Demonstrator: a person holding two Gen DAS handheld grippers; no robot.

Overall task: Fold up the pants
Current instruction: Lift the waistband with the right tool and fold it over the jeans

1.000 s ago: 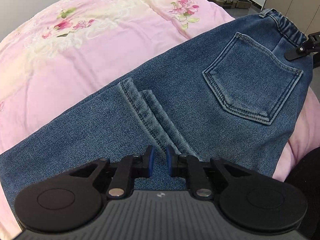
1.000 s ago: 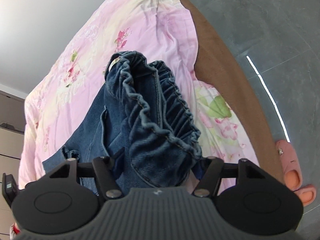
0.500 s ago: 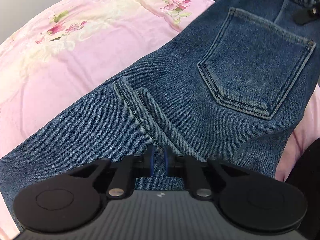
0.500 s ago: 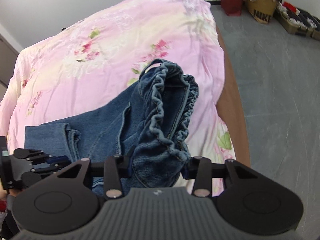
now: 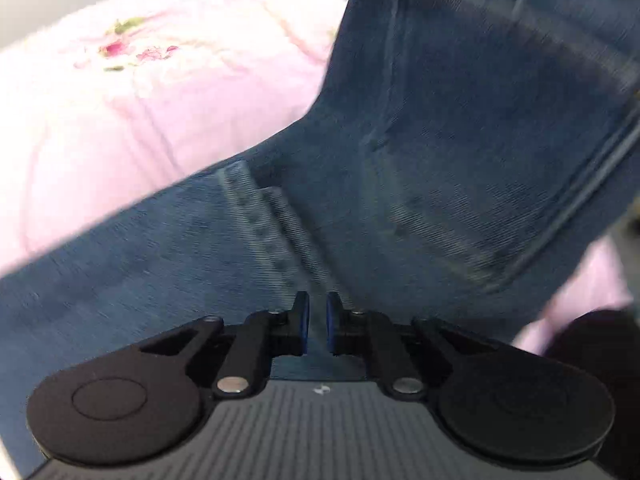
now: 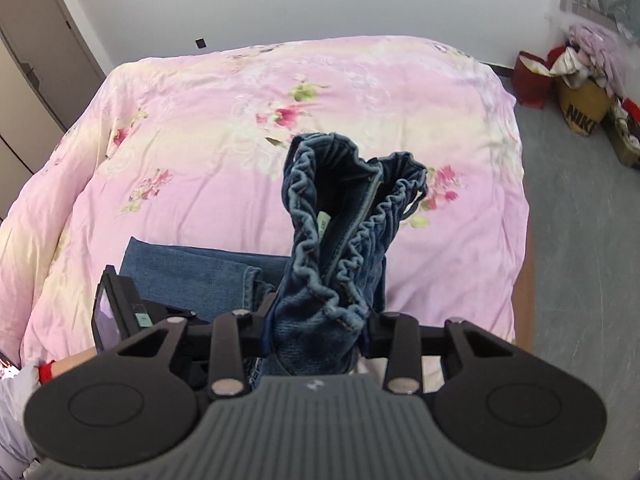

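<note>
We've got the jeans (image 6: 320,248) halfway through a fold on the pink bedspread (image 6: 240,128). Our right tongs (image 6: 316,340) are clamped on a thick bunch of the elastic waistband (image 6: 344,200), which stands up ahead of them with the seat of the jeans hanging below. Our left tongs (image 5: 316,328) are nearly closed, just a slim gap between the blue pads (image 5: 305,324), and there's denim in that gap, so they look pinched on the leg fabric right at the hems (image 5: 260,216); the view is blurry, so we're calling that a likely grip rather than a sure one. The hems lie just ahead of the left tongs, and the back pocket (image 5: 480,152) rises up ahead and to their right.

Handling-wise, this is soft but fairly heavy denim, so it'll sag and swing from wherever we hold it. It isn't slippery or fragile. The gathered waistband is bulky, so a grip there can slip off a layer; grabbing through all the layers near the side seam seems safest, with the other hold on the thick hems
</note>
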